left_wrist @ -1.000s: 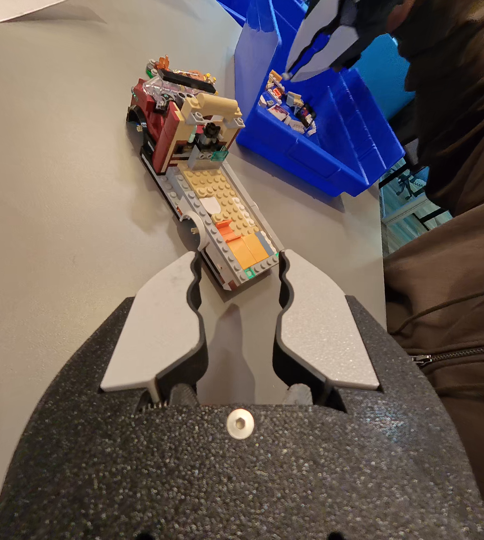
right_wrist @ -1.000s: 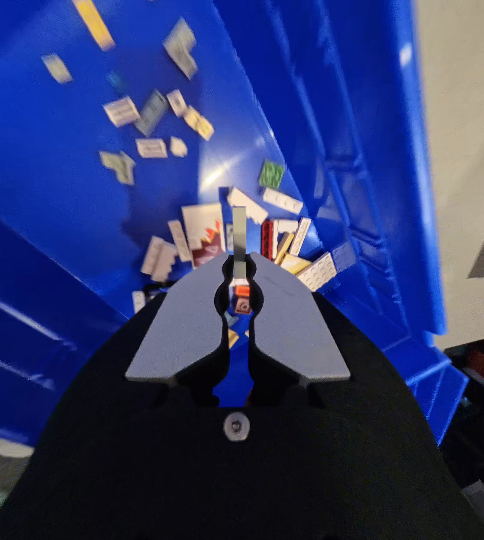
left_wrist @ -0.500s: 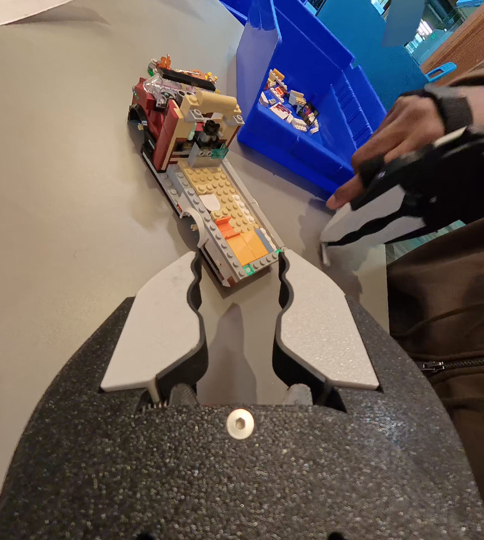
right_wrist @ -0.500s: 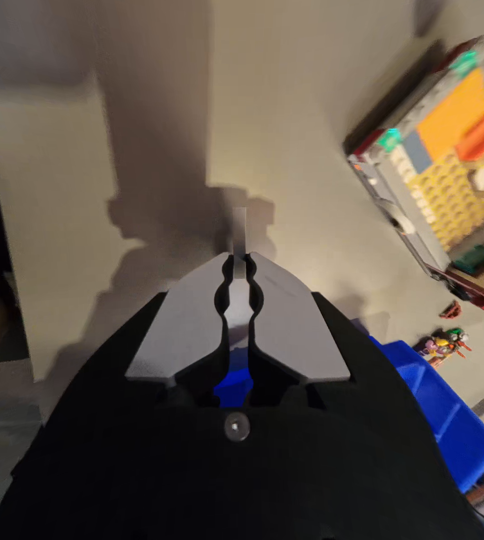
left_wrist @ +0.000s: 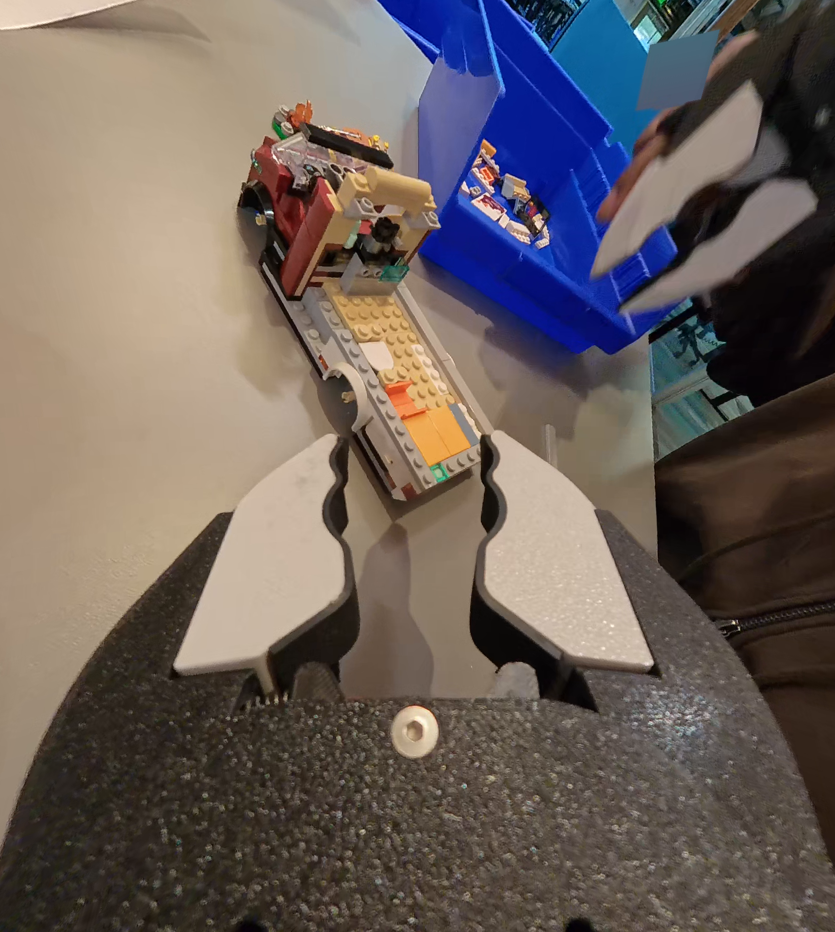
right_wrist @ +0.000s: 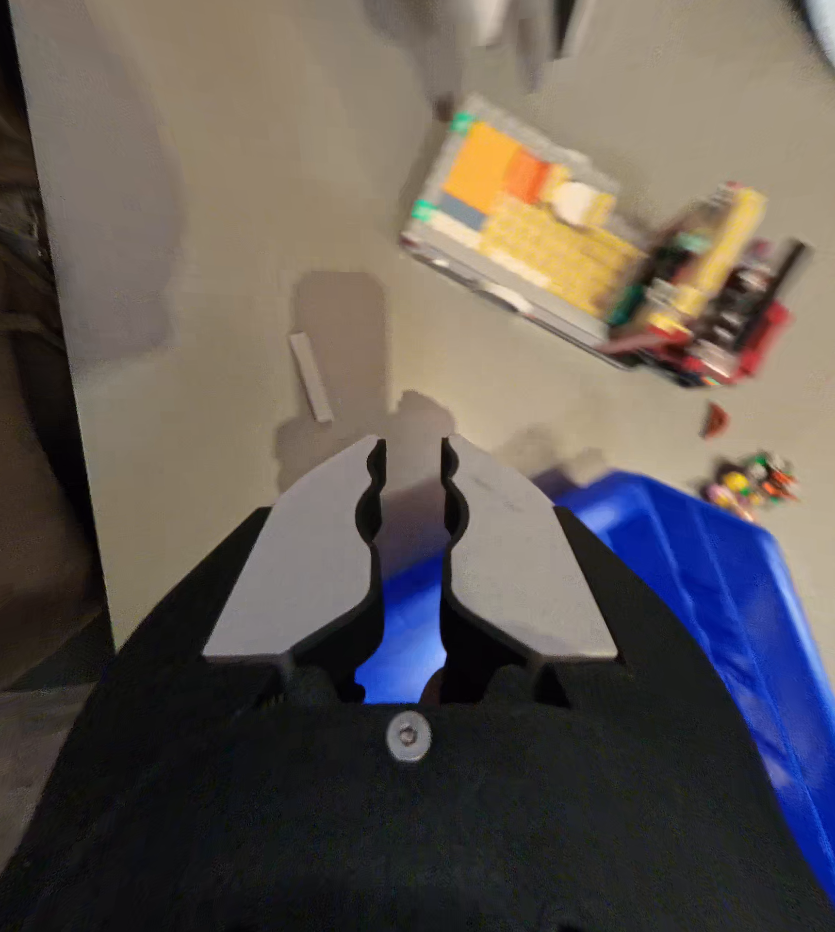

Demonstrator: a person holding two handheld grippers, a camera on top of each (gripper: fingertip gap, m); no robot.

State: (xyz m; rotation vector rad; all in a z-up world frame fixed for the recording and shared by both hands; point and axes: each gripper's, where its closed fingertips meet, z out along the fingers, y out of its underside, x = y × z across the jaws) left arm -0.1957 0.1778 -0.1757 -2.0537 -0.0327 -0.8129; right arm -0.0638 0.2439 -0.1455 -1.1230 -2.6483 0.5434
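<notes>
A brick-built truck model point(left_wrist: 390, 353) with a tan studded bed and a dark red cab lies on the grey table point(left_wrist: 102, 302). My left gripper point(left_wrist: 410, 444) is shut on its rear end. One fingertip sits against each side. My right gripper point(right_wrist: 410, 444) is open and empty above the table, beside a thin grey strip piece point(right_wrist: 309, 375) that lies flat. The strip also shows in the left wrist view point(left_wrist: 549, 444), to the right of the model's rear. There the right gripper point(left_wrist: 609, 290) hangs blurred over the blue bin's front. The model is blurred in the right wrist view point(right_wrist: 531, 227).
A blue bin point(left_wrist: 531, 282) with several loose pieces stands right of the model and shows under my right gripper point(right_wrist: 707, 580). A small dark red piece point(right_wrist: 715, 418) and a small colourful cluster point(right_wrist: 753, 481) lie on the table. A person's brown jacket point(left_wrist: 758, 504) is past the table's right edge. The tips of one gripper are about 15 cm away from the tips of the other.
My right gripper carried the grey strip from the bin to the table, opened and let it go, then lifted away. The left gripper and the model have not moved.
</notes>
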